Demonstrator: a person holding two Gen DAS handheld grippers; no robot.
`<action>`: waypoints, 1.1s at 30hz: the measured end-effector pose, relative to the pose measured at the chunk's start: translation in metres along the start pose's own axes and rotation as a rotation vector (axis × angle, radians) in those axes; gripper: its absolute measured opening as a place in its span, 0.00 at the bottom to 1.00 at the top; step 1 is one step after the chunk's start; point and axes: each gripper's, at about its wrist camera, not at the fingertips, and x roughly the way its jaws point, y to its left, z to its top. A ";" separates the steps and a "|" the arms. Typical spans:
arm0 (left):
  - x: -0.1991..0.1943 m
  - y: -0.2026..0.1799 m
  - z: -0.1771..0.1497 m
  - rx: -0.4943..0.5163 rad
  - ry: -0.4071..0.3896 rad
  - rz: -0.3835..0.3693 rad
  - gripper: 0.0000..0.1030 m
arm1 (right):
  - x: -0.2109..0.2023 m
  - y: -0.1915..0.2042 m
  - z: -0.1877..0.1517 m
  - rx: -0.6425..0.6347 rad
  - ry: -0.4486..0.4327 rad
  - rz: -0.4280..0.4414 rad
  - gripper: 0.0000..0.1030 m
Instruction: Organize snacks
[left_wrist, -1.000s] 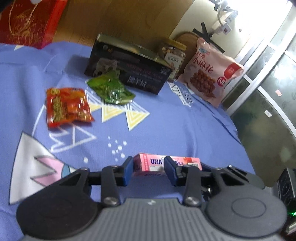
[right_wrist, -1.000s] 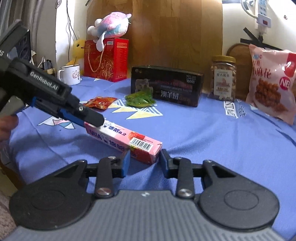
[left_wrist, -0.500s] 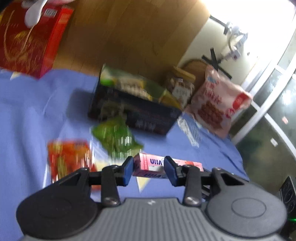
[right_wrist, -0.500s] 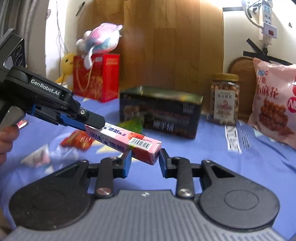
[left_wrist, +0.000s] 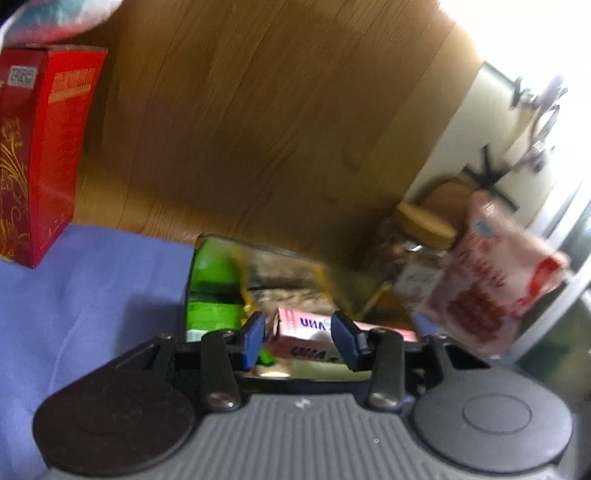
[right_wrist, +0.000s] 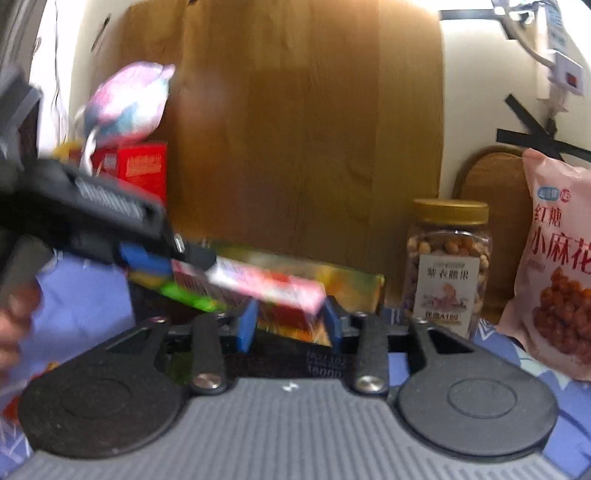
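Note:
A long pink snack box (left_wrist: 306, 332) is held at both ends above the open black box (left_wrist: 258, 273), which has several snack packets inside. My left gripper (left_wrist: 297, 336) is shut on one end of the pink box. My right gripper (right_wrist: 288, 321) is shut on the other end (right_wrist: 280, 291). In the right wrist view the left gripper (right_wrist: 147, 254) comes in from the left, and the black box (right_wrist: 325, 363) lies just below and behind the pink one. Both views are blurred.
A jar of nuts (right_wrist: 448, 266) and a pink snack bag (right_wrist: 561, 273) stand to the right of the black box. A red gift box (left_wrist: 40, 155) with a plush toy (right_wrist: 125, 103) on it stands at the back left. A wooden panel rises behind.
Both grippers have lifted the pink box off the blue cloth and carried it forward to above the open black box. The red and green packets have dropped out of view.

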 end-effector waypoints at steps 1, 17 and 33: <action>-0.002 0.001 -0.001 0.003 -0.003 0.005 0.39 | -0.003 0.001 -0.001 0.009 -0.003 -0.001 0.46; -0.084 0.039 -0.076 -0.116 0.028 -0.051 0.41 | 0.007 0.006 -0.062 0.456 0.328 0.337 0.02; -0.087 -0.001 -0.112 -0.046 0.095 -0.115 0.41 | -0.163 -0.054 -0.123 0.481 0.186 -0.006 0.12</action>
